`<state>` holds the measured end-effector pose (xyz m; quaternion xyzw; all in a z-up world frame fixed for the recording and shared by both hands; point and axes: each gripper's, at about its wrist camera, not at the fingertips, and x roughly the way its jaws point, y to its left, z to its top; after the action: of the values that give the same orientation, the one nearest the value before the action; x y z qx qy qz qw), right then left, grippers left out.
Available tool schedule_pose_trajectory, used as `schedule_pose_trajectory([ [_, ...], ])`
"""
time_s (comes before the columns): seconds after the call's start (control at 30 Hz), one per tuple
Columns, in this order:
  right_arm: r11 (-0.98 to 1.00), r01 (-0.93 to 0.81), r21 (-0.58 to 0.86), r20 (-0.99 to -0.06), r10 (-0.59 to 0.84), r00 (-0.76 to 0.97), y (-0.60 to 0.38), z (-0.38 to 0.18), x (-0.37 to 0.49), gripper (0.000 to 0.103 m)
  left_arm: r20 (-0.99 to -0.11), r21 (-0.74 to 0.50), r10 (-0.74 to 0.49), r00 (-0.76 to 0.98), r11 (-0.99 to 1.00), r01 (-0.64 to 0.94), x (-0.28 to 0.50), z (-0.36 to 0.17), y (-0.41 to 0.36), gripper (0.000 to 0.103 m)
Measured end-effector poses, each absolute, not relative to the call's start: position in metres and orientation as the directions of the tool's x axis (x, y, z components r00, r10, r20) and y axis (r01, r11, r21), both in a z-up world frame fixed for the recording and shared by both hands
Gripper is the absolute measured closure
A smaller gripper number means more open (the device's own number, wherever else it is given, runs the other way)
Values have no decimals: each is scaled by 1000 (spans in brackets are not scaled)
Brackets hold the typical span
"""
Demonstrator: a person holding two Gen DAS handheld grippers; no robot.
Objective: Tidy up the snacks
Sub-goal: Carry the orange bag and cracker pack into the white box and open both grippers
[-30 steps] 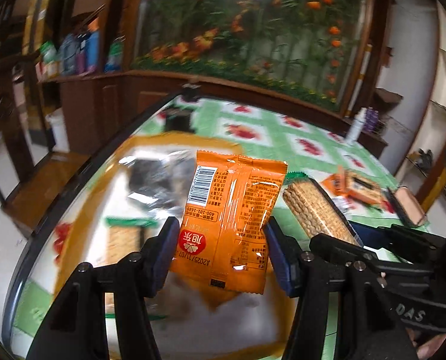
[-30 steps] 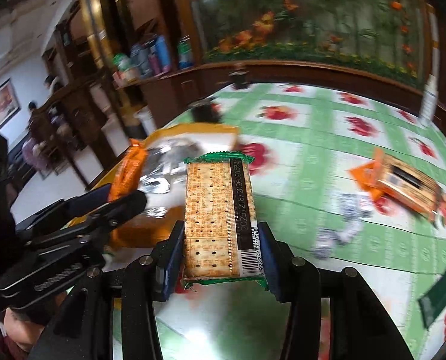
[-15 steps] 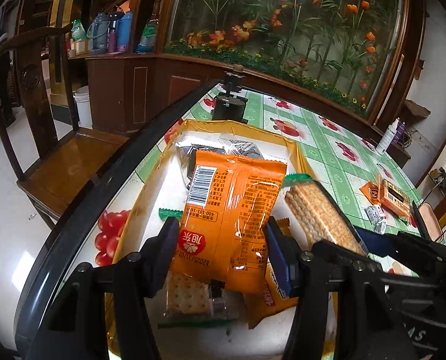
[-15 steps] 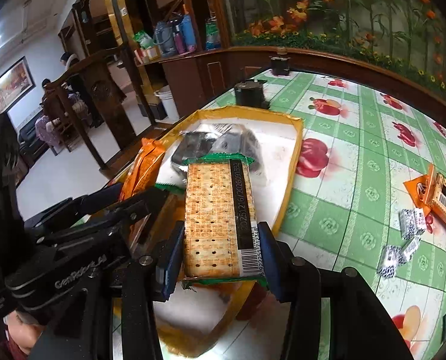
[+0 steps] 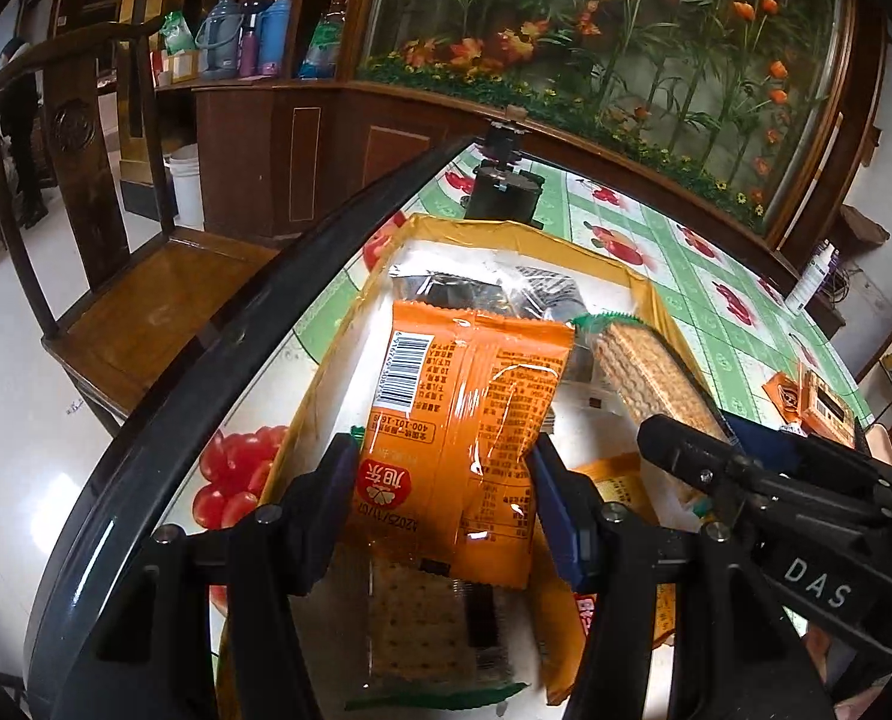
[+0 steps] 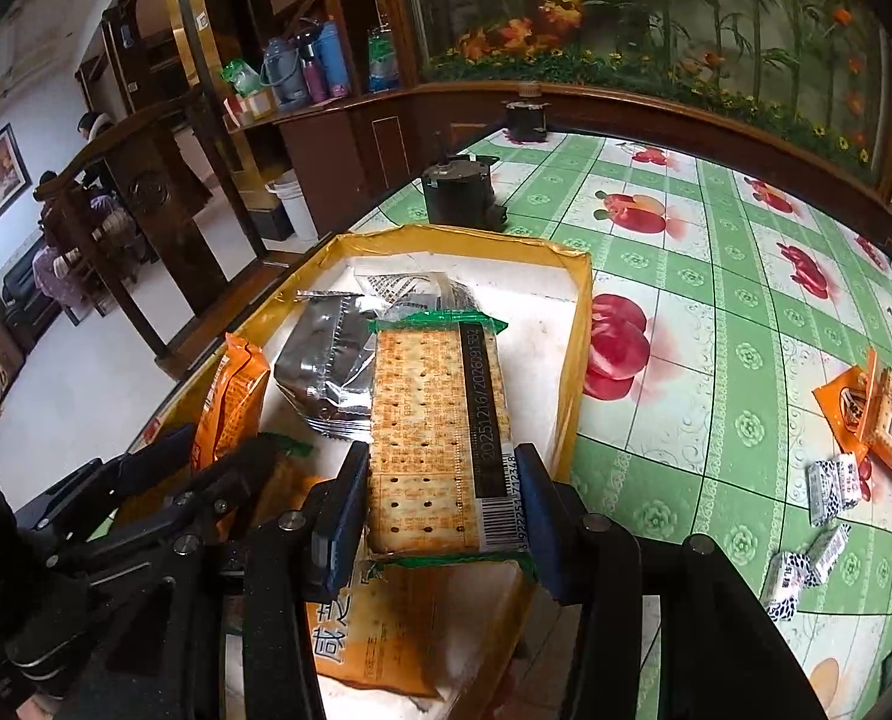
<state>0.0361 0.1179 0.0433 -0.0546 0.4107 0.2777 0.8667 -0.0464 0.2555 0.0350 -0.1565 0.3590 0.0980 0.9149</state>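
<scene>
Behind everything stands a tall glass case of orange and red flowers [image 5: 655,42], and below it the worktop [image 6: 715,324] spreads under a green-checked cloth printed with red fruit. At its left edge sits the yellow-rimmed tray [image 6: 574,360], white inside, already holding silver-black packets [image 6: 320,360] toward twelve o'clock and orange and cracker packs nearer the cameras.

Both tools hang over that tray. The left tool [image 5: 440,492] pinches the orange snack pack [image 5: 463,420] by its lower sides, barcode side up. The right tool [image 6: 443,492] pinches the cracker pack [image 6: 437,420], a clear wrapper with green crimped ends and a black date strip, at its near end.

My judgement: the step in hand is setting both packs into the tray. To do it well, lower each over a bare white patch, the crackers toward three o'clock beside the rim, the orange pack toward nine, keeping the two tools from crowding each other. Spread the fingers only once a pack lies flat; crackers break if dropped.

Loose snacks remain at three o'clock on the cloth: an orange-wrapped pack [image 6: 889,420] and small black-and-white candies [image 6: 829,486].
</scene>
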Motion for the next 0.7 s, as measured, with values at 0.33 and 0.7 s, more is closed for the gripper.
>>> schedule_pose_trajectory([
  [0.33,845,-527,91,-726,418,546,121,37,33,52,-684,-219,78,725,927,-306,-48,32,257,47],
  [0.7,851,-523,54,-710,401,578,123,35,28,52,-671,-243,71,738,919,-309,-49,32,261,46],
])
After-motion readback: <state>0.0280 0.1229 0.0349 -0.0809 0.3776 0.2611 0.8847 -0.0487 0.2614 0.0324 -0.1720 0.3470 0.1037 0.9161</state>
